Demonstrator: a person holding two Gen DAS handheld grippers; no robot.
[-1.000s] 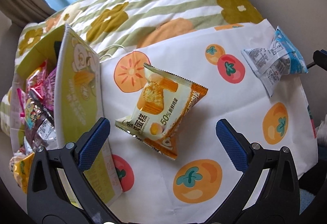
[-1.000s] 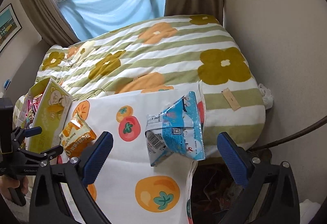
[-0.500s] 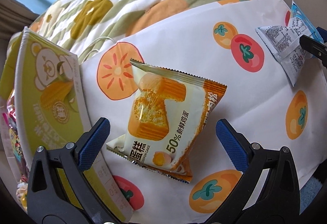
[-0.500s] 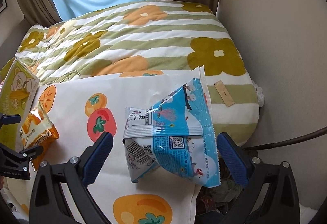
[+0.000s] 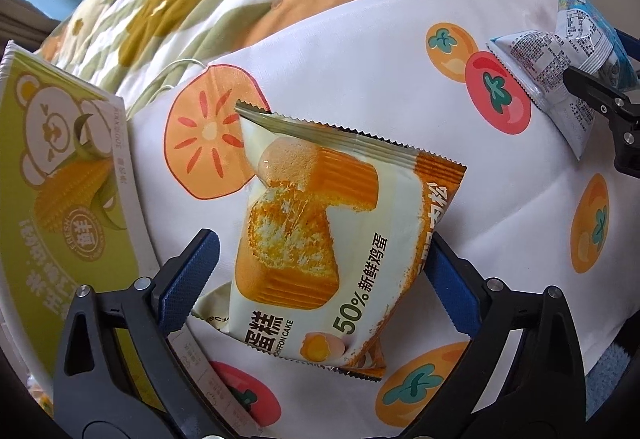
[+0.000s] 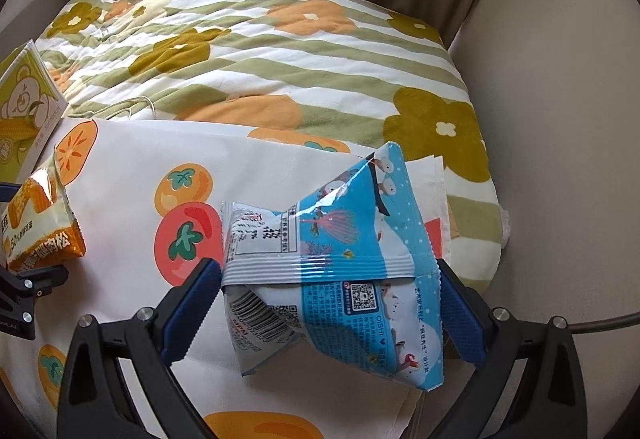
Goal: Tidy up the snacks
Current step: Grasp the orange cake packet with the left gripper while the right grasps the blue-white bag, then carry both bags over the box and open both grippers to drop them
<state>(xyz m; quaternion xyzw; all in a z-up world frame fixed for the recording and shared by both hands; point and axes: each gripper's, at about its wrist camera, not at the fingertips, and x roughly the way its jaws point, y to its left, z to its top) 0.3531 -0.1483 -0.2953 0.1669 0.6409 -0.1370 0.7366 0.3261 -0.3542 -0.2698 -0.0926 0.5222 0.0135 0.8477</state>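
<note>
Both claws have been lowered since the earlier frames, so that the cake pack (image 5: 320, 239) on the cloth (image 5: 500, 199) beside the box (image 5: 60, 179) is straddled by the closing, unclamped left claw (image 5: 320, 271), and the blue pack (image 6: 340, 259), well apart from the box, by the right claw (image 6: 332, 299), its grip unclear.

The green bear box (image 5: 60, 175) runs off the frame's left edge.

The left tongs (image 5: 320, 271) are black plastic, two angular arms with triangular cut-outs and round silver screws at the joints. Each finger ends in a blue pad (image 5: 188, 279) with a fine knurled texture. The right tongs (image 6: 330, 303) are built the same: black frame, silver screws, blue textured pads (image 6: 460, 319).
</note>
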